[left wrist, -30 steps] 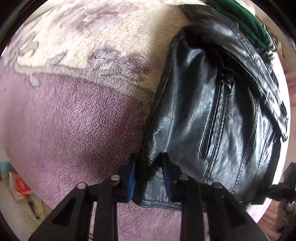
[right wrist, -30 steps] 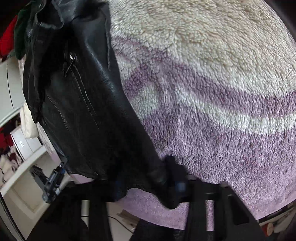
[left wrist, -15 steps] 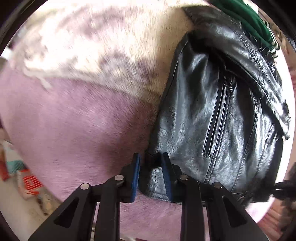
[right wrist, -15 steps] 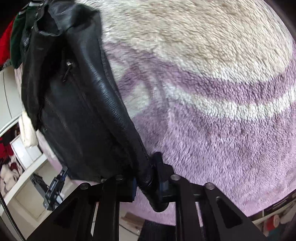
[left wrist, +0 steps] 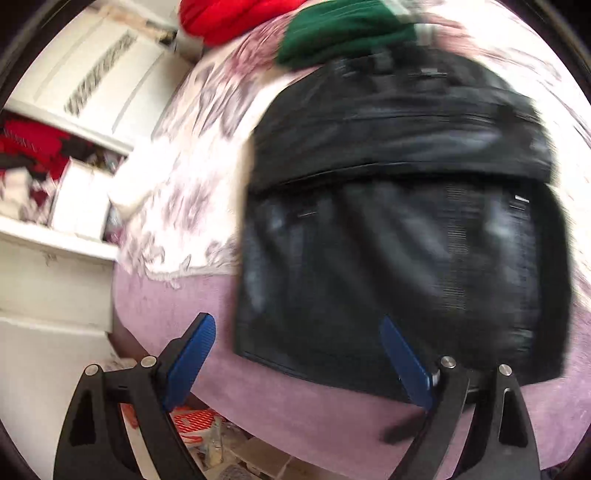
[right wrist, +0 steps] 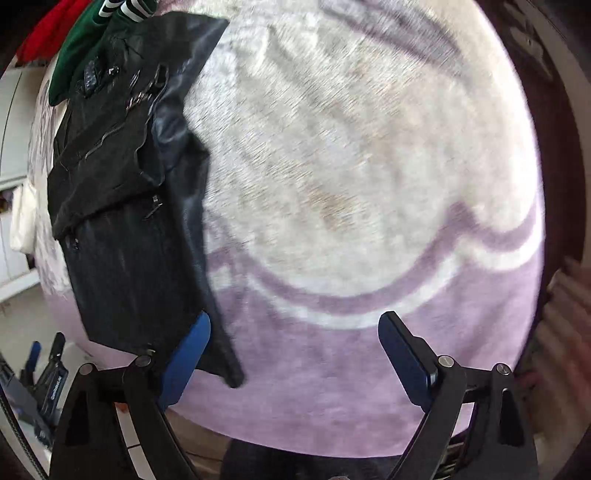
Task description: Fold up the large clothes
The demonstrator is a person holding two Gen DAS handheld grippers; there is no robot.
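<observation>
A black leather jacket point(left wrist: 399, 236) lies folded on a purple and cream fleece blanket point(left wrist: 184, 206). In the left wrist view my left gripper point(left wrist: 299, 354) is open and empty, just in front of the jacket's near hem, its blue pads wide apart. In the right wrist view the jacket point(right wrist: 125, 206) lies at the left and my right gripper point(right wrist: 295, 350) is open and empty over the blanket point(right wrist: 351, 184), its left pad beside the jacket's near corner. Both views are motion-blurred.
A green garment point(left wrist: 343, 33) and a red one point(left wrist: 229, 18) lie beyond the jacket. White shelving with clutter point(left wrist: 55, 192) stands at the left. The bed's near edge drops to a floor with packets point(left wrist: 192, 424).
Both grippers have let go of the jacket's near hem, opened wide and pulled back. The jacket now lies flat on the blanket.
</observation>
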